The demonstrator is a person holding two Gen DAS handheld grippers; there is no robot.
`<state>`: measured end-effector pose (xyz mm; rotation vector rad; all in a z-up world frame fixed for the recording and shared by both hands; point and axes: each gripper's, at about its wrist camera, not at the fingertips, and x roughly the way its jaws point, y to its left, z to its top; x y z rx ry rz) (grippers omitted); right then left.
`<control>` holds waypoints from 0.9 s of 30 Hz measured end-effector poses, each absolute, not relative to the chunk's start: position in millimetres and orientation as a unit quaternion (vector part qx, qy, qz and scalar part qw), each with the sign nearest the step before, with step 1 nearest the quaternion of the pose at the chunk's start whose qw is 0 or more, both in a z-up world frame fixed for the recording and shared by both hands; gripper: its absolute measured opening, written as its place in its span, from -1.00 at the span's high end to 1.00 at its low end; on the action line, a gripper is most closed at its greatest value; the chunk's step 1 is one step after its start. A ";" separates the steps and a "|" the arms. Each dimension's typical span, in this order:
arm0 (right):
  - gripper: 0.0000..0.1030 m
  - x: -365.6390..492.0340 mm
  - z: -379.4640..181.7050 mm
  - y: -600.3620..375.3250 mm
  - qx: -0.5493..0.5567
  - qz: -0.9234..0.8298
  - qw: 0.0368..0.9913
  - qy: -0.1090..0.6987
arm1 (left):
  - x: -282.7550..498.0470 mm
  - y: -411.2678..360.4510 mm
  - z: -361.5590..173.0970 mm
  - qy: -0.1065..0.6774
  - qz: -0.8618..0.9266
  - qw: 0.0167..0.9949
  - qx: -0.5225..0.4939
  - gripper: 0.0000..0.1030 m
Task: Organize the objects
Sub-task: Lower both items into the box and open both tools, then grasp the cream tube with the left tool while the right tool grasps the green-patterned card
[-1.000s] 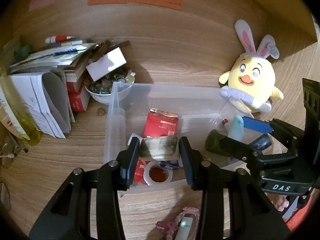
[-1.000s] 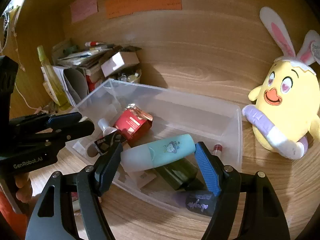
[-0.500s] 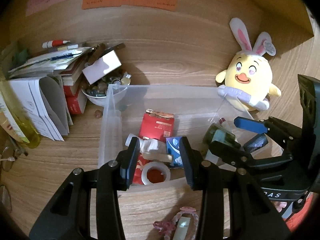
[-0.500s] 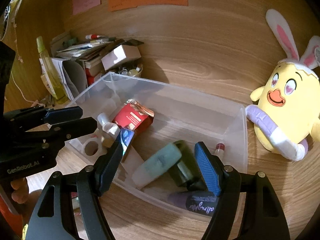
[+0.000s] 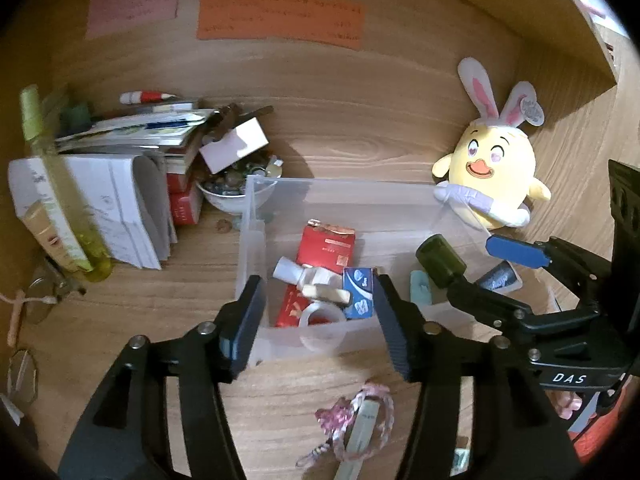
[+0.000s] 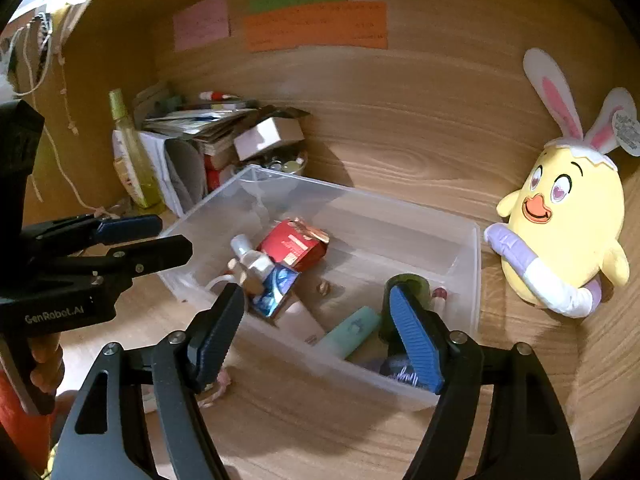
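A wood-grain surface (image 5: 320, 140) carries a clear plastic bin (image 6: 476, 264) at its middle, with a yellow plush chick in bunny ears (image 6: 568, 220) standing just beside the bin's right end. At the left, a leaning stack of papers and books (image 5: 120, 168) sits near a yellow-green bottle (image 6: 132, 160) and a small white bowl of odds and ends (image 5: 236, 192), which touches the bin's far left corner. Pink, green and orange paper notes (image 6: 316, 26) are stuck on the wall behind.

The left tool (image 5: 316, 312) hangs over the bin's near wall with its jaws spread apart and nothing between them. The right tool (image 6: 316, 336) is likewise open and empty above the bin's near right corner.

Inside the bin, a red packet (image 6: 294, 242) lies toward the left, with a small blue packet (image 6: 276, 286) and a white capped bottle (image 6: 248, 256) touching beside it and a roll of clear tape (image 5: 320, 316) against the near wall. Toward the right lie a dark green bottle (image 5: 440, 260) and a mint-green tube (image 6: 352, 330). A pink braided cord (image 5: 352, 412) rests on the surface in front of the bin.
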<state>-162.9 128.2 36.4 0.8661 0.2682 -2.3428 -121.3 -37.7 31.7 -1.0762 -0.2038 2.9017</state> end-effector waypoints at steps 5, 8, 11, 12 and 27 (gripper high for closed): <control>-0.47 -147.2 36.3 132.0 0.325 -0.885 0.316 0.105 | -101.4 -38.9 34.4 -0.060 0.938 0.007 -0.341 -0.35; -0.53 -138.7 34.4 135.6 0.326 -0.883 0.320 0.104 | -91.2 -40.6 32.8 -0.060 0.936 0.005 -0.347 -0.41; -0.57 -131.5 30.6 138.8 0.330 -0.881 0.323 0.103 | -80.4 -41.5 30.2 -0.056 0.936 -0.004 -0.348 -0.56; -0.57 -128.7 28.5 139.9 0.332 -0.880 0.323 0.104 | -77.4 -41.9 29.0 -0.054 0.935 -0.006 -0.349 -0.57; -0.58 -100.3 -9.7 149.8 0.380 -0.861 0.318 0.113 | -40.3 -58.6 -9.0 -0.062 0.917 -0.028 -0.393 -0.58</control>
